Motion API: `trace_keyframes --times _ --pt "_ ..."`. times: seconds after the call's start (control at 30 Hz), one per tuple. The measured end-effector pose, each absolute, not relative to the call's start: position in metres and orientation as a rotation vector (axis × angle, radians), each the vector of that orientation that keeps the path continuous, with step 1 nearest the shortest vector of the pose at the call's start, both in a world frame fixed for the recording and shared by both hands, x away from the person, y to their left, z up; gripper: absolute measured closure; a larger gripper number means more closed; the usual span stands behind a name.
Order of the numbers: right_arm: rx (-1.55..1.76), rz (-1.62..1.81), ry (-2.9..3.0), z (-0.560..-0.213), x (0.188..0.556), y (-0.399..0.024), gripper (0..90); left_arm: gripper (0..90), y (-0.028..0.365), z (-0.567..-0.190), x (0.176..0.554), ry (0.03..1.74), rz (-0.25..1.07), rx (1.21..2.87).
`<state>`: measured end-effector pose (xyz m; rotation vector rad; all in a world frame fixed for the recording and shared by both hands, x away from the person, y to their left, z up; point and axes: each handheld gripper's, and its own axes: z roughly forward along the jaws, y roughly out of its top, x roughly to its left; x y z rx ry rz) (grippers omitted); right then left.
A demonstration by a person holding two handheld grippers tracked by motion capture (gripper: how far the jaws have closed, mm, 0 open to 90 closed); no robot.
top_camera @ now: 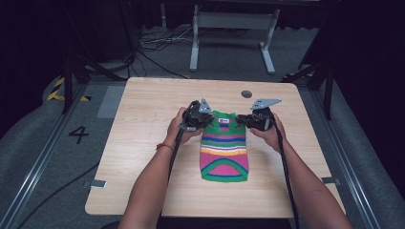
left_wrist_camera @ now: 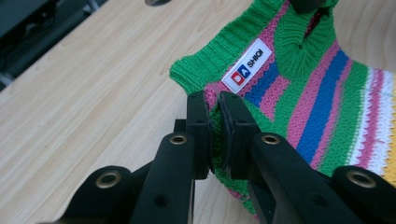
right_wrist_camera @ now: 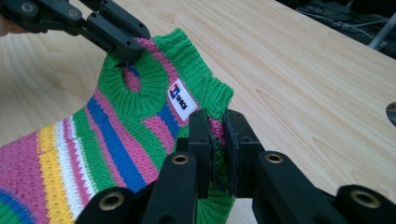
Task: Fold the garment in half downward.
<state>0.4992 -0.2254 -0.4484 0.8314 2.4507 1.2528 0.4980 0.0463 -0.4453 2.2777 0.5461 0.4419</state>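
Observation:
A small knitted sweater (top_camera: pixel 224 157) with green, pink, blue, yellow and white stripes lies flat on the wooden table (top_camera: pixel 143 143), collar at the far end. Near the collar is a white label (left_wrist_camera: pixel 246 65) (right_wrist_camera: pixel 180 99). My left gripper (top_camera: pixel 208 119) (left_wrist_camera: pixel 215 135) is shut on the sweater's (left_wrist_camera: pixel 327 107) green edge at the left of the collar. My right gripper (top_camera: pixel 241 120) (right_wrist_camera: pixel 218 140) is shut on the sweater's (right_wrist_camera: pixel 93 140) edge at the right of the collar. In the right gripper view the left gripper (right_wrist_camera: pixel 123 49) pinches the knit beside a round armhole (right_wrist_camera: pixel 130 79).
A round grommet hole (top_camera: pixel 246 94) sits in the table behind the collar. Bare wood lies on both sides of the sweater and in front of it. Beyond the table, a grey metal stand (top_camera: pixel 234 28) and cables (top_camera: pixel 157 43) are on the floor.

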Motion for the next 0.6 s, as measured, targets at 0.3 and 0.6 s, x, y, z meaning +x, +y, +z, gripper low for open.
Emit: trace_keyframes --times 0.3,0.6 --pt "0.696 1.381 2.451 -0.431 0.466 -0.235 82.5 82.6 0.053 -0.43 0.463 0.399 0.479 2.282" --pt "0.616 1.408 2.511 -0.434 0.438 -0.245 81.9 82.3 0.053 -0.435 0.428 0.278 0.519 2.336"
